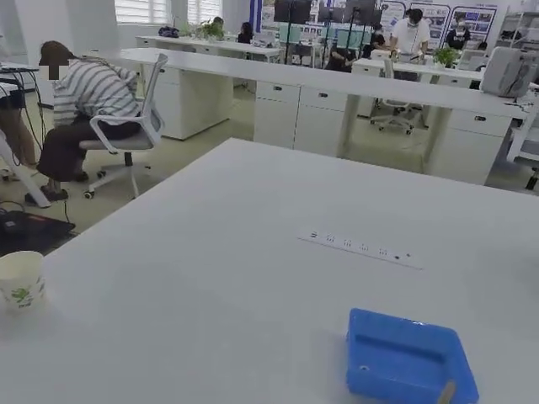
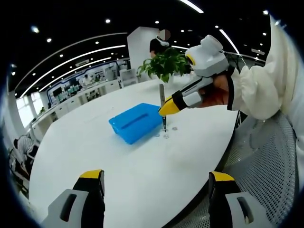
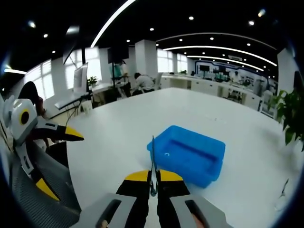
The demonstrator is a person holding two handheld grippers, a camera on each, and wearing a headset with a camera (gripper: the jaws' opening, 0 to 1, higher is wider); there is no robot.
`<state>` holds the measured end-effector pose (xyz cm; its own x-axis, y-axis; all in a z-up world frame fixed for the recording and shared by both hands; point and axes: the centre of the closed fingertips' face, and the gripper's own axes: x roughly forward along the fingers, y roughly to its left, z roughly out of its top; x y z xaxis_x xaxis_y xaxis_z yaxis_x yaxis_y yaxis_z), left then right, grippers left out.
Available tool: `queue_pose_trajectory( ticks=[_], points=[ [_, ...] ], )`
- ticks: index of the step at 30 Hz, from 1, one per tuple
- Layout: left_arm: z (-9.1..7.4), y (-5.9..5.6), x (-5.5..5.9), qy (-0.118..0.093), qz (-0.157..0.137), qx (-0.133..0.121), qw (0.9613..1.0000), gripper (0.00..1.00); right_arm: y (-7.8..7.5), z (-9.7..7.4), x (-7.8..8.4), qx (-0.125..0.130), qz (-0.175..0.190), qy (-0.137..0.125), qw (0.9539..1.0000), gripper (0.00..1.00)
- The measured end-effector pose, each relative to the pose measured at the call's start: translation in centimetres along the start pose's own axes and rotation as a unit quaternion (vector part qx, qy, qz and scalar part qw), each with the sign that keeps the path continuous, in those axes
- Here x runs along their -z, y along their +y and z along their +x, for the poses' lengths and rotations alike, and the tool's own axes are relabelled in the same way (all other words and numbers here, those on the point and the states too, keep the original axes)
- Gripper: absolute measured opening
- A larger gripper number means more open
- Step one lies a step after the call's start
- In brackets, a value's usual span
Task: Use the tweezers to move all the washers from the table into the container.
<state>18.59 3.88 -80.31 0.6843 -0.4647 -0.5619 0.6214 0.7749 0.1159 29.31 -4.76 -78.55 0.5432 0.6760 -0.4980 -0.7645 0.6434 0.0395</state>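
Observation:
A blue container [image 1: 410,358] lies on the white table [image 1: 210,278] near its front edge; a small washer-like dot [image 1: 364,368] sits inside it. In the left gripper view my left gripper [image 2: 156,179] stands wide open with nothing between its jaws. Beyond it my right gripper [image 2: 167,108] holds metal tweezers [image 2: 162,102] pointing down at the table beside the container [image 2: 135,122], among a few small washers [image 2: 166,136]. In the right gripper view my right gripper [image 3: 153,178] is shut on the tweezers [image 3: 152,156], with the container [image 3: 187,154] just ahead and the open left gripper [image 3: 42,137] off to the left.
A paper cup [image 1: 21,280] stands at the table's left edge. A flush socket strip [image 1: 360,249] runs across the table beyond the container. A potted plant [image 2: 166,64] stands at the table's end. People sit at other desks behind.

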Motion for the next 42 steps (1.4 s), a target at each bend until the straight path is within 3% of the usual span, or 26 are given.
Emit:
queue_pose_trajectory(
  ticks=[22, 26, 42],
  points=[
    [0.1, 0.1, -0.1, -0.002, -0.002, -0.001, 1.0, 0.92, -0.6, -1.0, -3.2, 0.004, -0.012, -0.018, 0.9997, 0.0],
    [-0.1, 0.2, -0.4, -0.011, -0.003, -0.004, 0.9999, 0.92, -0.5, -0.9, -3.4, 0.003, -0.015, -0.019, 0.9997, 0.0],
    [0.1, 0.2, 0.0, 0.0, -0.002, -0.003, 1.0, 0.91, -1.7, 0.5, -4.8, 0.004, -0.016, -0.025, 0.9996, 0.0]
  ],
)
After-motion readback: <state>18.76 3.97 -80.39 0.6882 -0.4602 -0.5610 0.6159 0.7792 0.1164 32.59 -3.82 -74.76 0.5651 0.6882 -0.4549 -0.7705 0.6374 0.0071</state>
